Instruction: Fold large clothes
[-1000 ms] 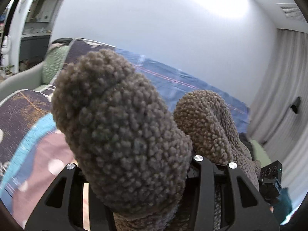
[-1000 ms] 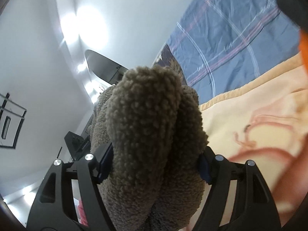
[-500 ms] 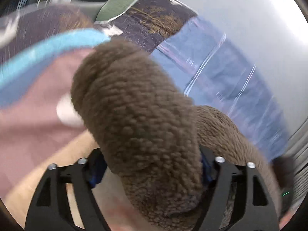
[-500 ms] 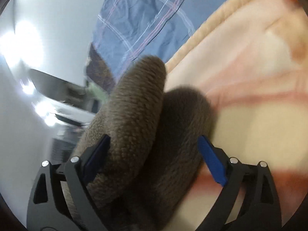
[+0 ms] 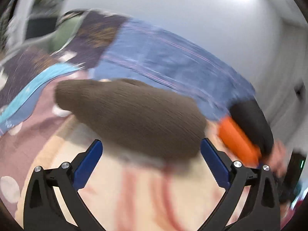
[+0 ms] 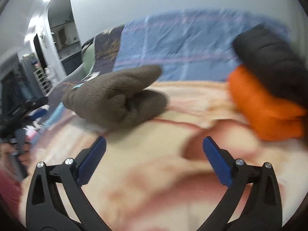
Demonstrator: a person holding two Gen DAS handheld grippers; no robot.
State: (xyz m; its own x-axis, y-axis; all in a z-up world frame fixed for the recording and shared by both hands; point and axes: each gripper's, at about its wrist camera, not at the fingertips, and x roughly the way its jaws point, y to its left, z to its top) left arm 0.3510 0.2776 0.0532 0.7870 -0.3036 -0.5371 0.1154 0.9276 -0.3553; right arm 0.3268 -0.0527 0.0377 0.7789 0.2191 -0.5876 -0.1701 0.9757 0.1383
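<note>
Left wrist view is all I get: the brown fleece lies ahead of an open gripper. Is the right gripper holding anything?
Observer: No. The right gripper is open. Its jaws have just been opening and nothing is between them. The brown fleece lies ahead, apart from it.
Operator: What is the orange and black blur on my right?
Observer: Two stacked garments, the black garment on top of the orange garment, resting on the peach blanket.
Operator: Is the fleece spread flat?
Observer: No, it is bunched in a lump, with one end raised toward the blue sheet.
</note>
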